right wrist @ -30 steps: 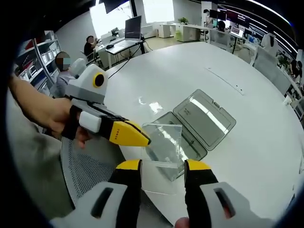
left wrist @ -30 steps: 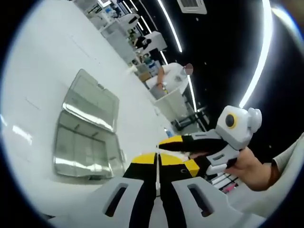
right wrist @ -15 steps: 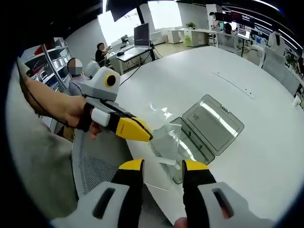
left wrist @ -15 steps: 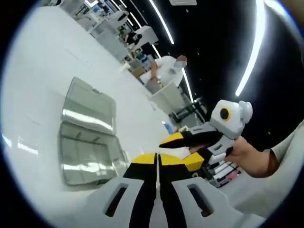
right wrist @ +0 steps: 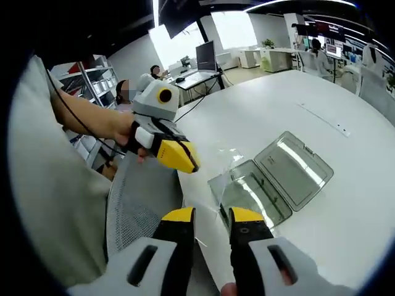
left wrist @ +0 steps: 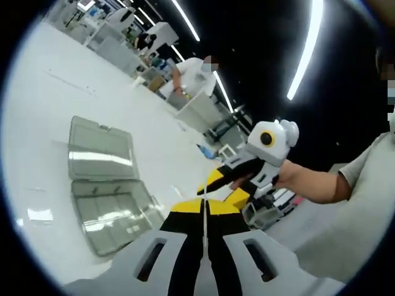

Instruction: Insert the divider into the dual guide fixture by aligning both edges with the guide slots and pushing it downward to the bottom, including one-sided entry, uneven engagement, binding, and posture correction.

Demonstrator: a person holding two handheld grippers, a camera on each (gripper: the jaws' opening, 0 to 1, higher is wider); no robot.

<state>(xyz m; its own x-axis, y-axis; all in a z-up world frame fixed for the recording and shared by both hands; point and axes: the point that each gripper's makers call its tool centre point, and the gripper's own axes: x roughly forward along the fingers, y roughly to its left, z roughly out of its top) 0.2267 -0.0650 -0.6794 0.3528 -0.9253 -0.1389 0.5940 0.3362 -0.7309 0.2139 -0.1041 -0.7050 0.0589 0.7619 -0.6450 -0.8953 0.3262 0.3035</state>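
Observation:
The divider is a thin clear sheet. In the left gripper view I see it edge-on as a pale line [left wrist: 203, 231], with my left gripper [left wrist: 204, 208] shut on it. The right gripper view shows the left gripper [right wrist: 185, 159] coming in from the left, the faint sheet [right wrist: 216, 188] hanging from its yellow tips above the table edge. My right gripper [right wrist: 212, 216] sits just below the sheet, jaws a narrow gap apart and nothing gripped. The right gripper [left wrist: 223, 187] also enters the left gripper view. The clear fixture box [right wrist: 250, 197] lies open on the white table [right wrist: 345, 222].
The box's lid [right wrist: 299, 169] is folded flat beside its base; both also show in the left gripper view [left wrist: 102, 185]. A grey mesh chair [right wrist: 136, 209] stands at the table edge. People sit at desks [right wrist: 154, 71] behind, and one in white [left wrist: 194, 71] stands farther off.
Both views have swung with the hands. The right gripper's jaws have narrowed. The left gripper and the divider now sit higher and closer in the right gripper view.

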